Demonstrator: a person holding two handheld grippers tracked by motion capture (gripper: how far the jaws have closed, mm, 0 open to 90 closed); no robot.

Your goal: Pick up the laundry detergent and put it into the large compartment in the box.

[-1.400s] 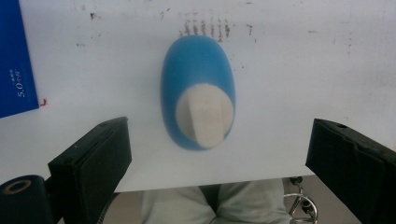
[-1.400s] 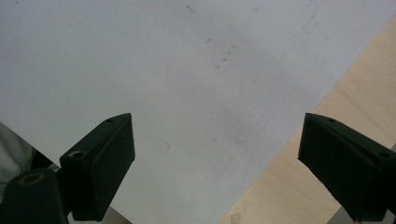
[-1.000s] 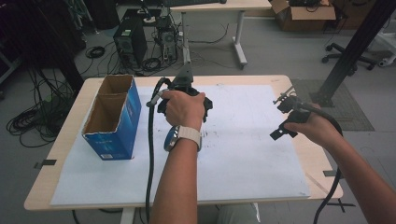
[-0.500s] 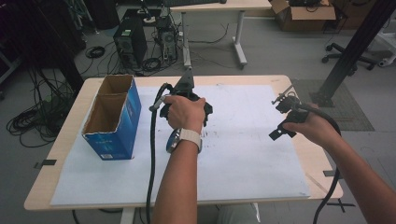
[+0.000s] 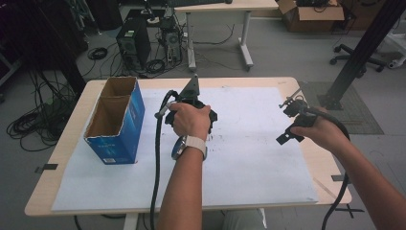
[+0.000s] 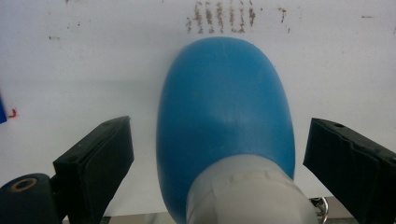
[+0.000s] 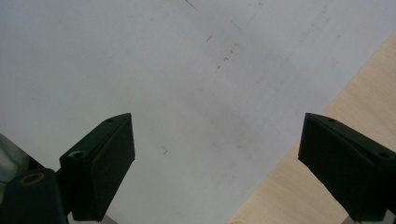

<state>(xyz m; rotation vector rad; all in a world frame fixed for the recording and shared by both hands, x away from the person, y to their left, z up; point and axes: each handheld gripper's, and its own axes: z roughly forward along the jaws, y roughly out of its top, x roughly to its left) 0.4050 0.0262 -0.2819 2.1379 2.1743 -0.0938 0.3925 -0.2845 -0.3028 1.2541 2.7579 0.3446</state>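
Roughly, by label:

Setting: a wooden table [image 5: 72,158] covered by a white paper sheet [image 5: 249,158], seen from above the person's side.

Left gripper [image 6: 215,154]: held over the middle of the sheet by the left hand [image 5: 190,120]; its two black jaws are spread wide, touching nothing.

Blue object [image 6: 226,112]: a smooth, rounded, egg-like blue body with a pale grey-white end; what it is cannot be told. It lies on the paper directly between the left jaws, with a gap on each side.

Long axis: it runs straight away from the left gripper, along the jaws' own direction. The blue rounded end points away; the pale end is nearest the camera.

Right gripper [image 7: 215,163]: held by the right hand [image 5: 318,132] near the table's right edge, jaws also spread, over bare paper and a strip of wood.

Nearer hand: the left, by far; the right is well apart.

Likely next move: closing the left jaws across the object's width.

Blue cardboard box [image 5: 115,122]: open-topped, at the table's left, apart from both grippers.
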